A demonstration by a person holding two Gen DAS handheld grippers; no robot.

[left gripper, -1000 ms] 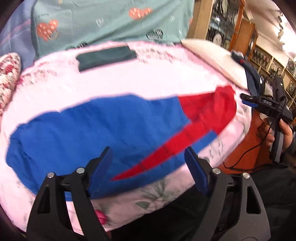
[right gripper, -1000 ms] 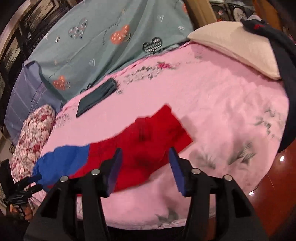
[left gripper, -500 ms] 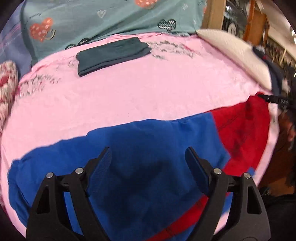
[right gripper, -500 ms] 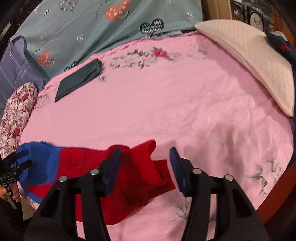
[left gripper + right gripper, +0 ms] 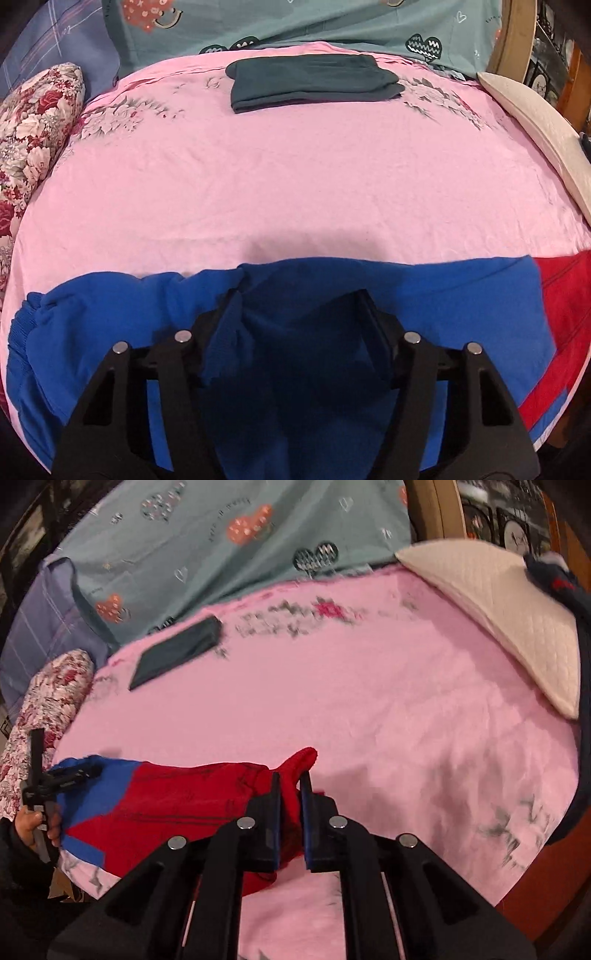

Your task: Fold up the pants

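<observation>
Right gripper [image 5: 290, 794] nipped tight on red end of pants [image 5: 424, 295] at near edge of pink bed [image 5: 295, 177], left gripper [image 5: 299, 314] wide over blue part, nothing pinched; grasp step, next prob. close left & carry fold over.

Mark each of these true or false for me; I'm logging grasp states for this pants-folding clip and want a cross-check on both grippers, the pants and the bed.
1. The right gripper is shut on the red part of the pants. True.
2. The left gripper is clamped shut on the blue part. False: its jaws stand wide apart with blue fabric between them.
3. A folded dark garment lies far back on the pink sheet. True.
4. The pants are one colour throughout. False: they are blue and red.
5. A cream pillow lies on the bed's right side. True.
</observation>
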